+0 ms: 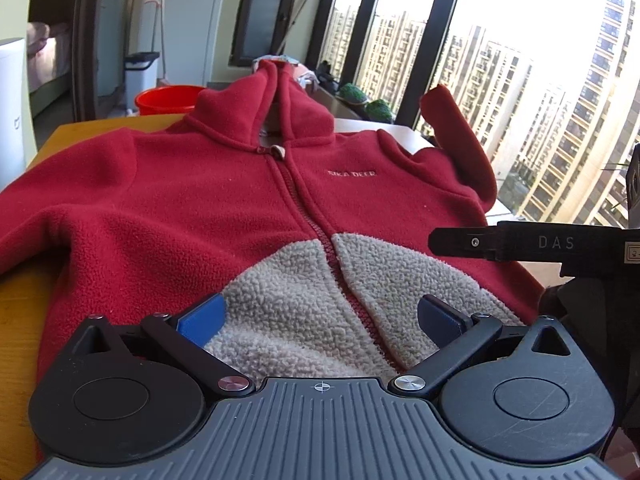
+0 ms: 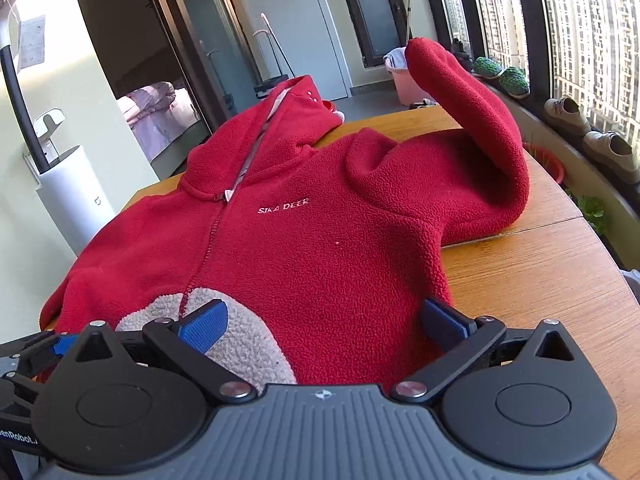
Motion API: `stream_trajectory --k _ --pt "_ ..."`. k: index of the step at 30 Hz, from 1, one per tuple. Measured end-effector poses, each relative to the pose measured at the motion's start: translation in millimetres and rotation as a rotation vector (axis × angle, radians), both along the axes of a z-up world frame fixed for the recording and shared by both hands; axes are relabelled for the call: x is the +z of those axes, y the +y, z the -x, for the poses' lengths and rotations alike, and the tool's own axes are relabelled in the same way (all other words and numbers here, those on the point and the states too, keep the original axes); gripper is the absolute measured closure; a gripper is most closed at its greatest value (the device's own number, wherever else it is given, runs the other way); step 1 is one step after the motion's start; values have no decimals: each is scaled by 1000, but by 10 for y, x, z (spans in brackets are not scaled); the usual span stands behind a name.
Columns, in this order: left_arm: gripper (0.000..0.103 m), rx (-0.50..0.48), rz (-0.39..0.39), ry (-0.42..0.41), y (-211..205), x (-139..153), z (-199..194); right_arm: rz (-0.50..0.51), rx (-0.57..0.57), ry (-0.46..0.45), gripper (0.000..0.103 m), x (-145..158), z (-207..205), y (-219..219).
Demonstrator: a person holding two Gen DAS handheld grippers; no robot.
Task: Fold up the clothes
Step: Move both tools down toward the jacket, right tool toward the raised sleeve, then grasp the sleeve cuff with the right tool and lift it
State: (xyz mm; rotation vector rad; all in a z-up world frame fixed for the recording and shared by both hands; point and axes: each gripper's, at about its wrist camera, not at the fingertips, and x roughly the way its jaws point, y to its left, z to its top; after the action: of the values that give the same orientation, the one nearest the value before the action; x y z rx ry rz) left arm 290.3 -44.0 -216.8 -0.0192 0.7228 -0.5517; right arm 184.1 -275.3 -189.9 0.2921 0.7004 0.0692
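Observation:
A red fleece hooded jacket (image 1: 200, 200) with a grey fleece lower front lies face up on a wooden table (image 1: 16, 304), zipper closed, hood at the far end. It also shows in the right wrist view (image 2: 320, 248). Its right sleeve (image 2: 480, 120) arches up and folds over by the window side. My left gripper (image 1: 320, 316) is open just above the grey hem, holding nothing. My right gripper (image 2: 324, 320) is open over the jacket's lower right side, empty; its body (image 1: 520, 244) shows at the right of the left wrist view.
The table (image 2: 540, 272) runs bare to the right of the jacket. Beyond it stand a red bucket (image 1: 168, 98), a white cylinder appliance (image 2: 72, 196), a pink basket (image 2: 408, 84), and shoes (image 2: 568, 114) on the window sill.

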Motion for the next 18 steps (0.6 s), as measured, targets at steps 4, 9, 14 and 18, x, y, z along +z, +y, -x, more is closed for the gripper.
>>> stream_trajectory --k 4,9,14,18 --pt "0 -15 2 -4 -35 -30 -64 37 -10 9 0 11 65 44" --pt "0 7 0 -13 31 -109 76 105 22 48 0 22 5 154" --pt "0 52 2 -21 69 -112 208 253 106 76 0 42 -79 382" --pt "0 69 -36 -36 16 -107 303 458 66 -110 2 226 14 326"
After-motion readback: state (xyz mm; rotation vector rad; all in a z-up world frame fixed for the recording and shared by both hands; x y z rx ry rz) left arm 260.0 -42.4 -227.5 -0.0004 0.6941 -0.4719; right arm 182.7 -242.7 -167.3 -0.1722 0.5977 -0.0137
